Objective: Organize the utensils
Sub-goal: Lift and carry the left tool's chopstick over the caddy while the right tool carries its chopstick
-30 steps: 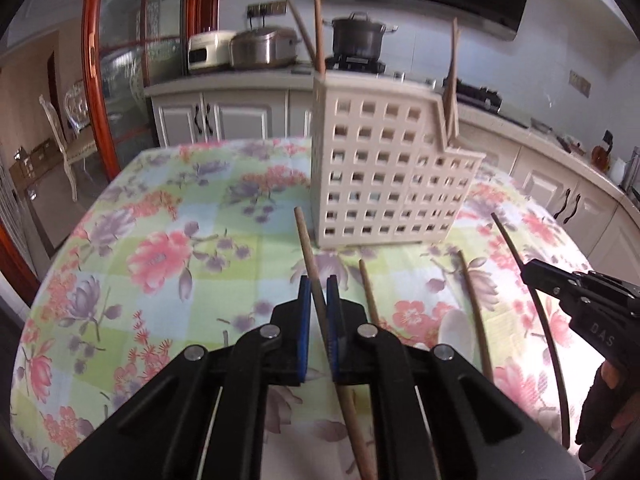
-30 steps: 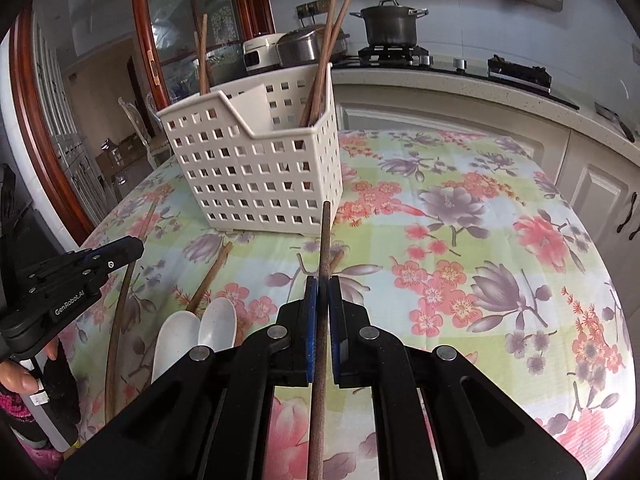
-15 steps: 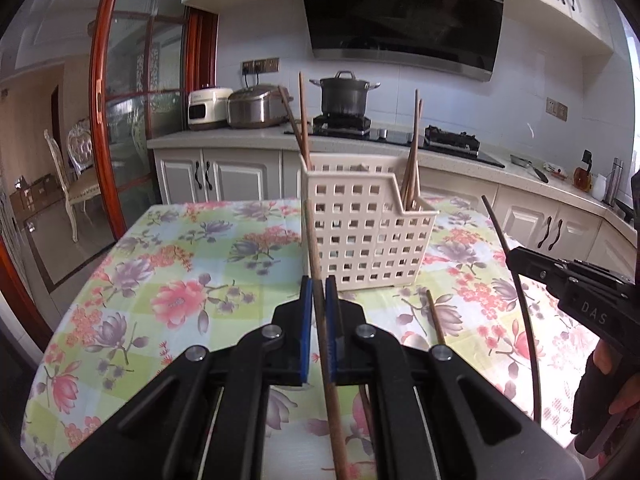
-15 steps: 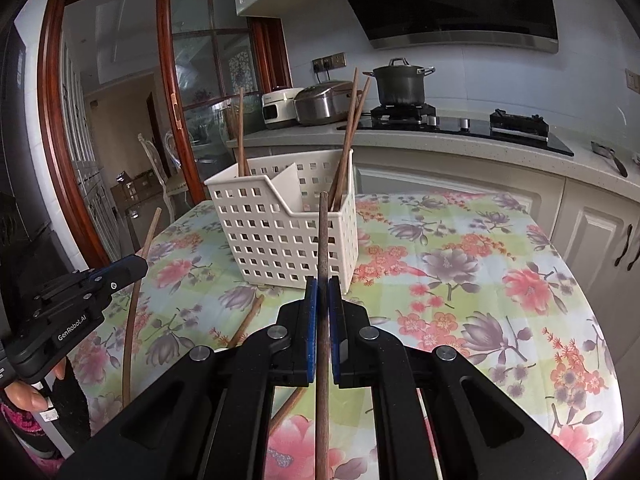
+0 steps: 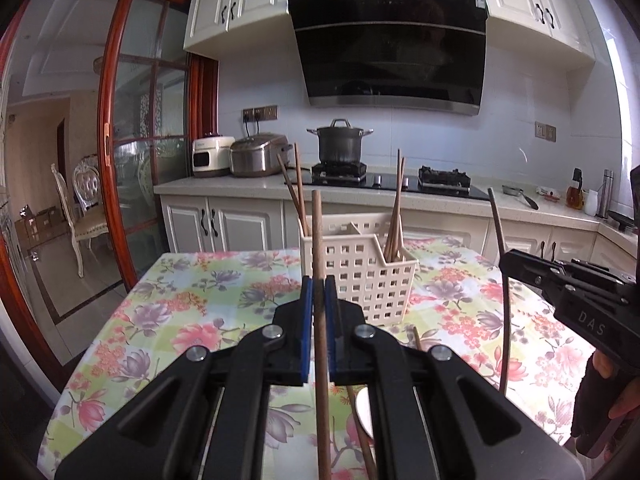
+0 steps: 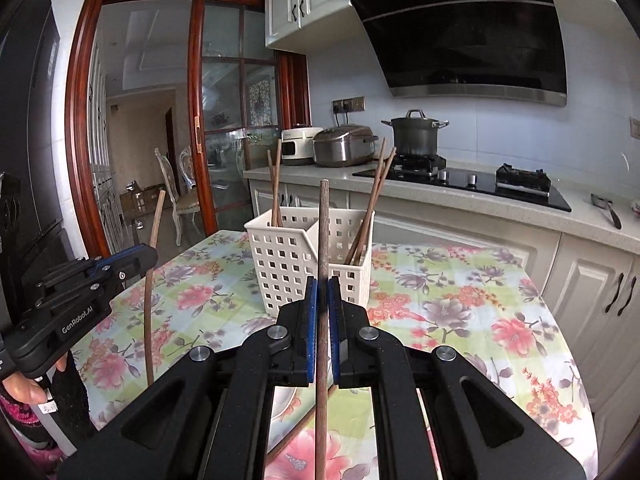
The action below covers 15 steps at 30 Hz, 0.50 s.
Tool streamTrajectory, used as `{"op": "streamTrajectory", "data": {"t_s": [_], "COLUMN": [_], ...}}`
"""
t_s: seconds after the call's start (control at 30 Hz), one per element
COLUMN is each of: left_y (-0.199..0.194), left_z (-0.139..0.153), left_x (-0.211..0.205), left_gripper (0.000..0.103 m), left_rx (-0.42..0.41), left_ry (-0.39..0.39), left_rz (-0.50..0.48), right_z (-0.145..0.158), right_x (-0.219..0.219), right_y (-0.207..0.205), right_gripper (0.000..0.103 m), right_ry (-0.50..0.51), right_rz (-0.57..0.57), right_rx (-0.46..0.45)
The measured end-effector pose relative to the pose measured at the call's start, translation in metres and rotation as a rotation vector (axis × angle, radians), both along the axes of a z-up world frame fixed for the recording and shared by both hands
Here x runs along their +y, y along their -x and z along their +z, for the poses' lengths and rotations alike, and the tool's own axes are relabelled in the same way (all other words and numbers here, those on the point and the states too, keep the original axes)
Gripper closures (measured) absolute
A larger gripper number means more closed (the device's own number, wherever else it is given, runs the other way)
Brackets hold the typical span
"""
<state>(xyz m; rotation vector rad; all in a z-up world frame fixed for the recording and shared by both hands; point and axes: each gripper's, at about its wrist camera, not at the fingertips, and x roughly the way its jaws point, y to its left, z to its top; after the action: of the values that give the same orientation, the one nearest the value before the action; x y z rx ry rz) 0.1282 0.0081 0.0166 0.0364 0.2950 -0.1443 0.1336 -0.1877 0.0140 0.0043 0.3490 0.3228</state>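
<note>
Chopsticks are clamped in both black two-finger grippers above a round table [image 5: 168, 320] covered with a flowered cloth. In the left wrist view, left of centre, the left gripper [image 5: 319, 292] has its blue-padded jaws pressed together on a brown wooden chopstick [image 5: 320, 248] that runs up the middle of the frame, its tip reaching the upper centre. Just right of it, farther off on the table, stands a cream perforated plastic utensil basket [image 5: 380, 284] with a divider; wooden chopsticks [image 5: 396, 208] lean in its compartments. At the lower centre, loose sticks and the edge of a white spoon [image 5: 362, 412] lie on the cloth. At the right edge the right gripper [image 5: 505, 258] pinches a darker, slightly bent chopstick [image 5: 505, 320], held by a person's hand [image 5: 616, 396].

In the right wrist view, the left gripper [image 6: 151, 254] sits at the left edge with its stick upright; at centre the right gripper [image 6: 322, 300] is closed on its own stick, the basket [image 6: 288, 264] behind it.
</note>
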Motion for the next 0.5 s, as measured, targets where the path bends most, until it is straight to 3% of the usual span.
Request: {"op": "streamTrajectory", "data": {"t_s": [0.5], "left_y": [0.014], "left_z": [0.007], "left_x": [0.003], "left_gripper": [0.097], "left_rx": [-0.045], "left_ry": [0.01], "left_rz": [-0.006], "right_z": [0.015], "right_x": [0.001], "right_y": [0.024], "right_gripper": [0.097], "right_ry": [0.011], "right_rz": [0.01], "right_rx": [-0.069]}}
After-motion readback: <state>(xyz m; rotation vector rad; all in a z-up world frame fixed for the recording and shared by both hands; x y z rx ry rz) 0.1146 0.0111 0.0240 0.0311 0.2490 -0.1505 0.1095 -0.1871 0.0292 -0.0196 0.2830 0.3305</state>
